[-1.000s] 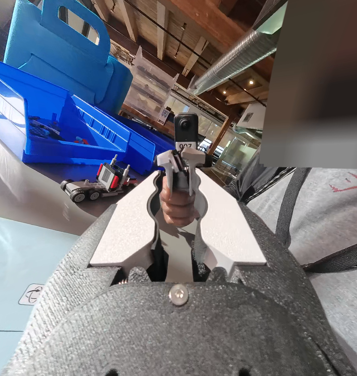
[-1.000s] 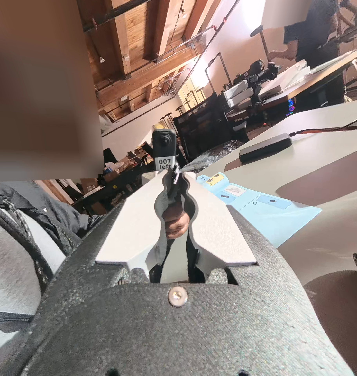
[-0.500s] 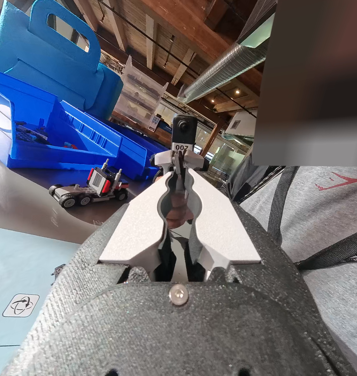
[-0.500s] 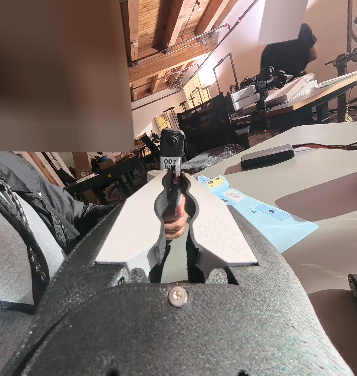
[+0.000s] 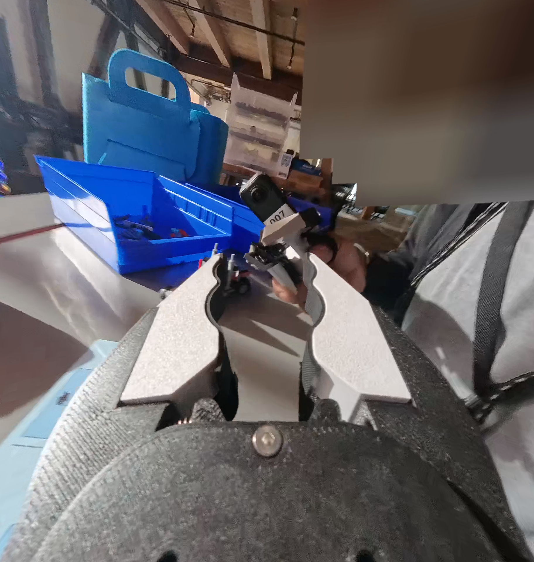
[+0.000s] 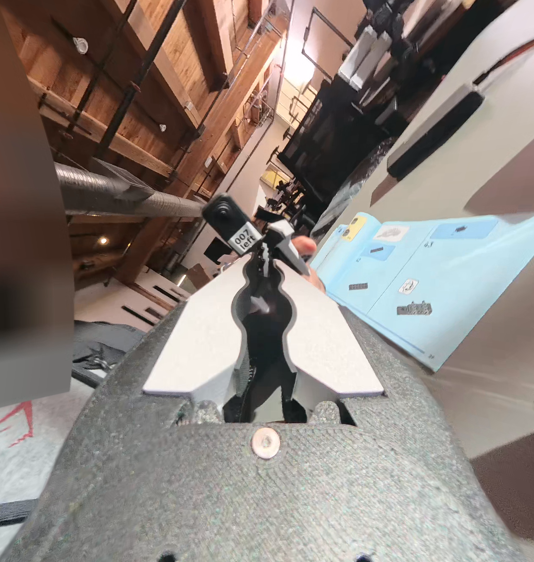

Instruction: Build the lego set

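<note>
My left gripper (image 5: 265, 264) is open and empty, its fingers wide apart. Just beyond it my right gripper (image 5: 272, 254) holds a small grey and black lego piece (image 5: 259, 257) at its tips, above the table. In the right wrist view my right gripper (image 6: 264, 258) is shut, with a pale edge of the piece between its tips. One finger (image 6: 290, 254) of the left gripper shows just past it. The built lego truck (image 5: 240, 281) stands on the table, mostly hidden behind my left finger.
A blue bin (image 5: 86, 194) with loose lego parts and a blue felt bag (image 5: 150, 127) stand behind the truck. The light blue instruction booklet (image 6: 442, 273) lies open on the grey table (image 5: 46, 273). A black flat device (image 6: 436, 137) lies farther back. The person's torso is close on one side. My two grippers' fingertips are within a few centimetres of each other.
My left gripper was shut against the right gripper's tips and has opened. The two grippers have drawn apart and both have tilted. The piece stays in the right gripper.
</note>
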The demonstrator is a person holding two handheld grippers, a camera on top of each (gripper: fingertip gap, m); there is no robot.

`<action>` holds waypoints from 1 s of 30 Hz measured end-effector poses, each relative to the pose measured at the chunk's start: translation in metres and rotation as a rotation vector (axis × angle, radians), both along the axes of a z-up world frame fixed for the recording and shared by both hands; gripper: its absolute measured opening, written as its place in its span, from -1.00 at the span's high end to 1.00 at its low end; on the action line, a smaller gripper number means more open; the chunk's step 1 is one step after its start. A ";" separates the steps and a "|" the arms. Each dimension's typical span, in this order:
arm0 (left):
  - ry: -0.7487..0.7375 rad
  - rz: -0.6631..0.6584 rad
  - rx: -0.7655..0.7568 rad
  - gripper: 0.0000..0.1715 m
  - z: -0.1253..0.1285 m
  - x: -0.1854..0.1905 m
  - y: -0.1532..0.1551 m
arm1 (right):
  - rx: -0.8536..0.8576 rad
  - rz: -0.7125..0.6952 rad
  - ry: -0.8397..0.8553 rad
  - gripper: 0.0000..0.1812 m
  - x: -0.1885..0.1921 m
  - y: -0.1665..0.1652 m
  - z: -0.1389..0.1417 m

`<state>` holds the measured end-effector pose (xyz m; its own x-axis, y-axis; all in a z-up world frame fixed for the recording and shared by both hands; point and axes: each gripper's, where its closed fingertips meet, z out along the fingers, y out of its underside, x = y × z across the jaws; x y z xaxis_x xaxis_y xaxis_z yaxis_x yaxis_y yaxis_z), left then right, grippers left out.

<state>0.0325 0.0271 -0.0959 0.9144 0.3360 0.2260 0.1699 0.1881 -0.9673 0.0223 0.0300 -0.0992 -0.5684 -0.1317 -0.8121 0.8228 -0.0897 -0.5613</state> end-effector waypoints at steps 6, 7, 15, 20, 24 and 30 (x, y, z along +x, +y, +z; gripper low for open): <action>0.437 0.122 -0.339 0.43 -0.014 0.008 0.003 | 0.040 0.097 -0.139 0.89 0.016 0.002 -0.003; 0.501 0.129 -0.366 0.45 -0.015 0.011 0.005 | 0.039 0.111 -0.155 0.89 0.019 0.002 -0.003; 0.824 0.162 -0.454 0.59 -0.010 0.030 0.017 | 0.054 0.171 -0.228 0.89 0.036 0.011 -0.006; 0.894 0.140 -0.490 0.80 -0.012 0.039 0.026 | 0.060 0.220 -0.265 0.90 0.046 0.011 -0.007; 0.876 0.133 -0.482 0.87 -0.012 0.040 0.027 | 0.054 0.224 -0.283 0.89 0.046 0.010 -0.007; 0.670 0.100 -0.379 0.89 -0.010 0.033 0.023 | -0.004 0.178 -0.235 0.68 0.036 0.009 -0.001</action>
<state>0.0658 0.0496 -0.1062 0.7764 0.3686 -0.5112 -0.4743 -0.1924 -0.8591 0.0582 0.0394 -0.1002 -0.3326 -0.2161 -0.9180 0.9330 0.0662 -0.3537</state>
